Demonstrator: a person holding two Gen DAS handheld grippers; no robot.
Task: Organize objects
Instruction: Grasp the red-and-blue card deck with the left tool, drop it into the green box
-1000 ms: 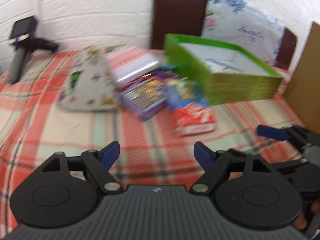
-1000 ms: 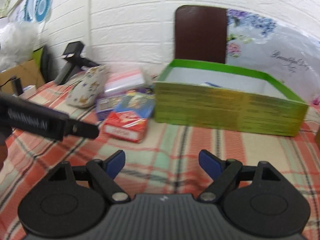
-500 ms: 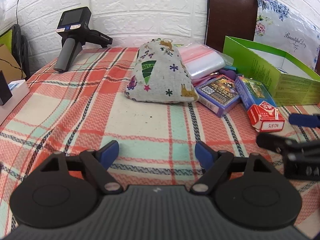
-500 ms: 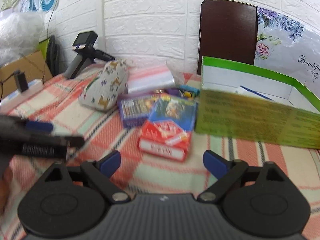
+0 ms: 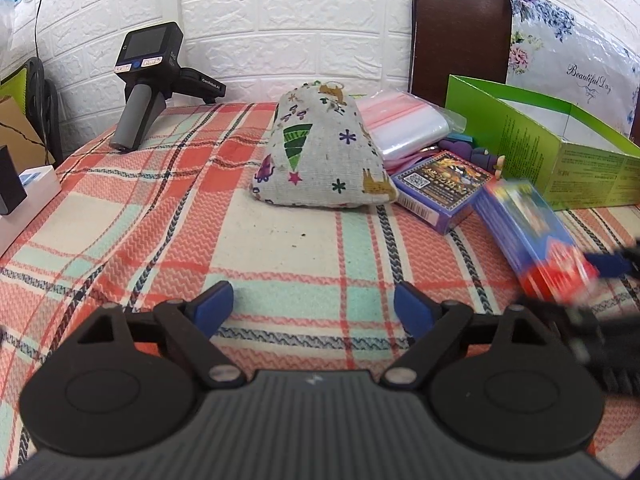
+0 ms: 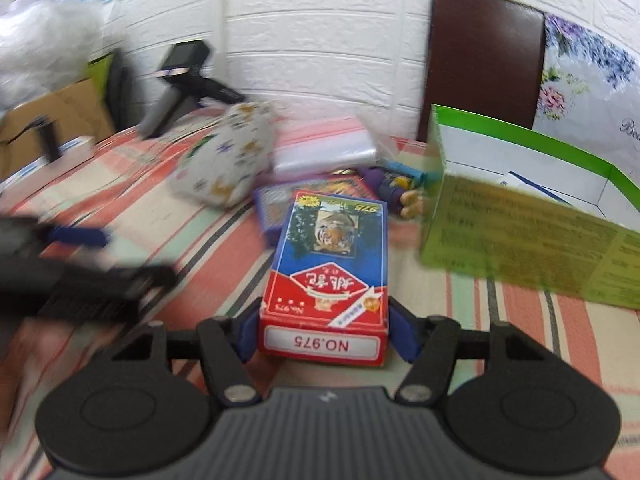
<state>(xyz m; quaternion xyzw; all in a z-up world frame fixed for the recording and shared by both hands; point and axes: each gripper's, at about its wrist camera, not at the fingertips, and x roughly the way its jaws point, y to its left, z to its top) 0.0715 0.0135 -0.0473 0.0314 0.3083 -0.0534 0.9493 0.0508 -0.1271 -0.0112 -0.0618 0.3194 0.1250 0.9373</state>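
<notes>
The card box [image 6: 325, 280] sits clamped between the right gripper's [image 6: 324, 330] blue fingertips [image 6: 402, 334].

A plaid cloth [image 5: 280, 248] carries a printed pouch [image 5: 320, 160], card boxes [image 5: 444, 186], green box [image 5: 560, 168].

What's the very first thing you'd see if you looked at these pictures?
The red and blue tiger card box, pinched at its near end by the right claw. Next, the bright green open box just right of it, and the patterned cloth pouch farther back on the checked tablecloth.
</notes>
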